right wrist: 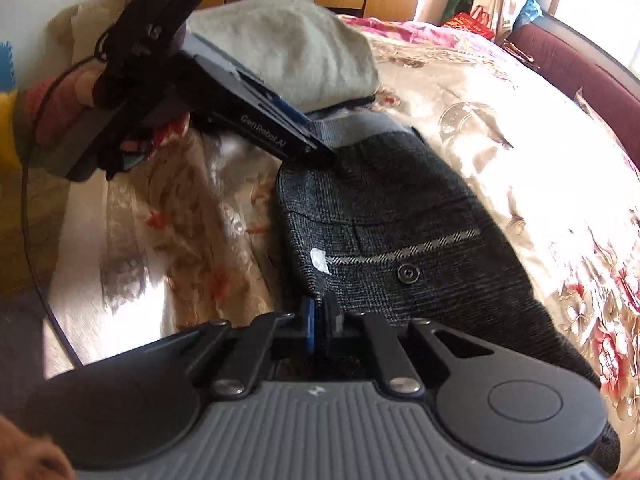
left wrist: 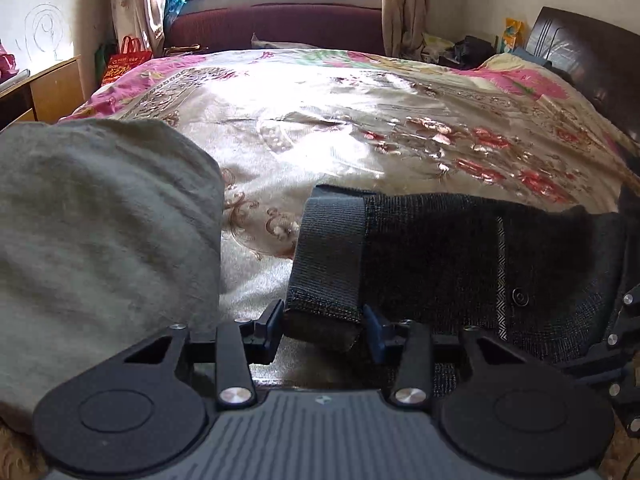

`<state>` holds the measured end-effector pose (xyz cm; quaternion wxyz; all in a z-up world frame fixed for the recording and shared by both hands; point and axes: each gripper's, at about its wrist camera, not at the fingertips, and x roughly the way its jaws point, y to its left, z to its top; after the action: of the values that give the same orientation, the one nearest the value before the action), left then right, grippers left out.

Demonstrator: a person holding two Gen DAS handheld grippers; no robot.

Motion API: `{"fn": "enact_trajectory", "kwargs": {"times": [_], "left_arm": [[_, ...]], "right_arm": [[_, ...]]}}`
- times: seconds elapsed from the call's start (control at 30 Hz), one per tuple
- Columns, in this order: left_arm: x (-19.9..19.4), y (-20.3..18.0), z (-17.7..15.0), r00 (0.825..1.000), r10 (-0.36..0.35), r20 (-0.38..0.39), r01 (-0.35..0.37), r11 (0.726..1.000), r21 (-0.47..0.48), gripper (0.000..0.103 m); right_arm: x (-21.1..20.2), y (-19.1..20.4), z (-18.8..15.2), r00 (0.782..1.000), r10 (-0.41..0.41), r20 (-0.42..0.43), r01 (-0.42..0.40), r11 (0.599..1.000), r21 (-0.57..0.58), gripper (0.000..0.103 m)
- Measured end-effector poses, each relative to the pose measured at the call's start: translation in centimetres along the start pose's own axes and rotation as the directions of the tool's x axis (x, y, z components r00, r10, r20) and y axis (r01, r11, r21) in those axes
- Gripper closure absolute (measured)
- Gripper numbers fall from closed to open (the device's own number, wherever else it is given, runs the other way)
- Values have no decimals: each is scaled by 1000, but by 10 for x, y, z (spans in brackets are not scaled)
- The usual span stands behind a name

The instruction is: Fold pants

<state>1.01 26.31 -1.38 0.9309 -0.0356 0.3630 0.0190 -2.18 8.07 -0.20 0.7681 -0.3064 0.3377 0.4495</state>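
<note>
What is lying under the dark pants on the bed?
The dark pants lie on the floral bedspread. Anything between them is hidden by the fabric. The grey folded garment sits beside them.

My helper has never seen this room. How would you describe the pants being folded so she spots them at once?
Start at the bed with the shiny floral cover. Near its front edge lie two cloth bundles: a plain grey-green one and, beside it, the pants. The pants are the dark checked ones with a grey elastic waistband, a pale striped pocket trim and a button.
</note>
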Motion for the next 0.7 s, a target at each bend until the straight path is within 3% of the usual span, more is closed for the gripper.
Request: {"fn": "enact_trajectory", "kwargs": {"times": [0.23,0.27,0.33,0.43,0.6,0.7], "left_arm": [[-15,-7,12,997,37,71,-38,999,11,45],[-14,-8,13,996,49,73,-50,999,17,44],[2,-14,13,995,93,22,-94,994,62,42],[12,-24,10,989,151,4,-150,980,130,37],[-18,-25,16,988,154,31,-157,978,139,37],[-30,-29,17,982,186,41,-190,972,142,37]], "right_arm": [[-20,-14,6,998,-13,68,8,998,68,91],[-16,-15,6,998,-24,66,20,997,71,89],[1,-16,6,999,-28,15,27,997,73,72],[-2,-21,4,1000,-19,24,17,994,108,73],[-41,-46,-10,994,-25,102,5,981,192,66],[-43,-60,-27,994,-95,57,81,974,214,56]]}}
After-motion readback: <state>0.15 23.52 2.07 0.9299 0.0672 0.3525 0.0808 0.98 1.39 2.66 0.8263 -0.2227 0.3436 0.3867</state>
